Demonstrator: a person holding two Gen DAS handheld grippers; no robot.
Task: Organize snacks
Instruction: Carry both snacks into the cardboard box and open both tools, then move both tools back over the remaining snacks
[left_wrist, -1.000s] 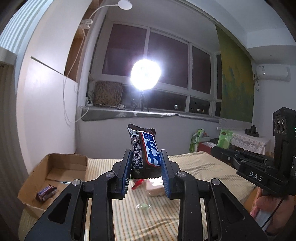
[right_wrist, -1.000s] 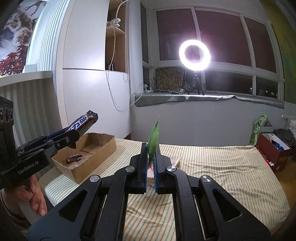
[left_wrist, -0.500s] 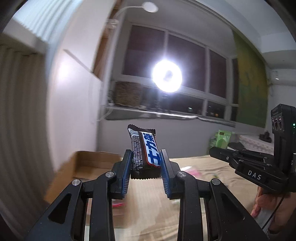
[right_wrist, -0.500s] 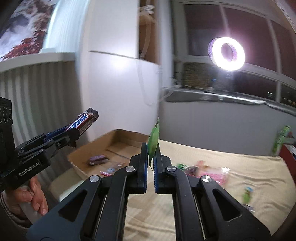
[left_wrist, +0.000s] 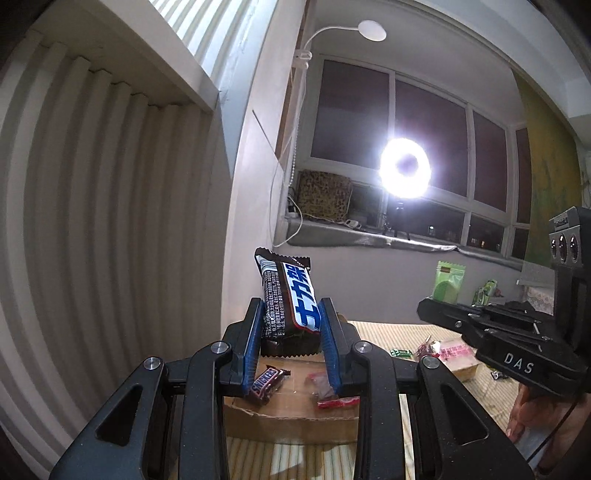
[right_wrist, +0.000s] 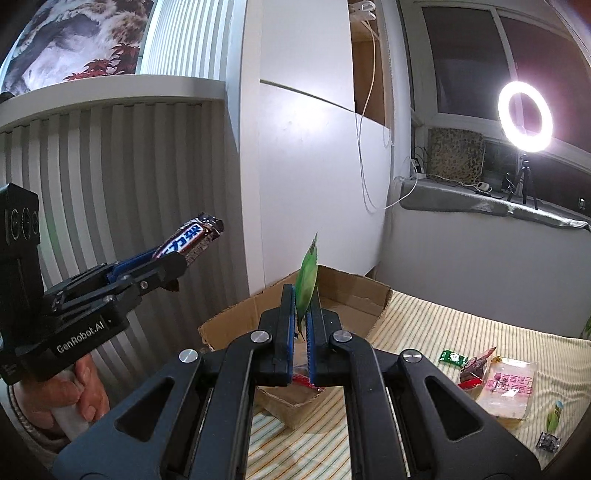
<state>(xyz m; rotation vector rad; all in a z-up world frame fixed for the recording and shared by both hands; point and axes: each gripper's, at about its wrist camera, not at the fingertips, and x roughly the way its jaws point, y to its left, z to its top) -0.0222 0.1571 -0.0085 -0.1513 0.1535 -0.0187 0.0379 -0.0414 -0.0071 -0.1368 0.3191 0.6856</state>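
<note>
My left gripper (left_wrist: 291, 325) is shut on a brown and blue chocolate bar (left_wrist: 290, 295), held upright above the cardboard box (left_wrist: 288, 424). The box holds a small Snickers bar (left_wrist: 266, 380) and red wrapped sweets (left_wrist: 332, 400). My right gripper (right_wrist: 303, 317) is shut on a thin green packet (right_wrist: 308, 280), held edge-on over the same box (right_wrist: 351, 295). The left gripper with its bar (right_wrist: 188, 243) shows at the left of the right wrist view. The right gripper and green packet (left_wrist: 448, 284) show at the right of the left wrist view.
More snacks lie on the striped bedcover to the right of the box: a pale pink-printed packet (right_wrist: 508, 387), a small green packet (right_wrist: 452, 357) and a red sweet (right_wrist: 476, 365). A ribbed wall (left_wrist: 92, 240) stands close behind the box. A ring light (right_wrist: 524, 116) shines from the windowsill.
Both grippers have swung left from the middle of the bed to above the cardboard box, each still holding its snack. The box now lies directly below the fingers.
</note>
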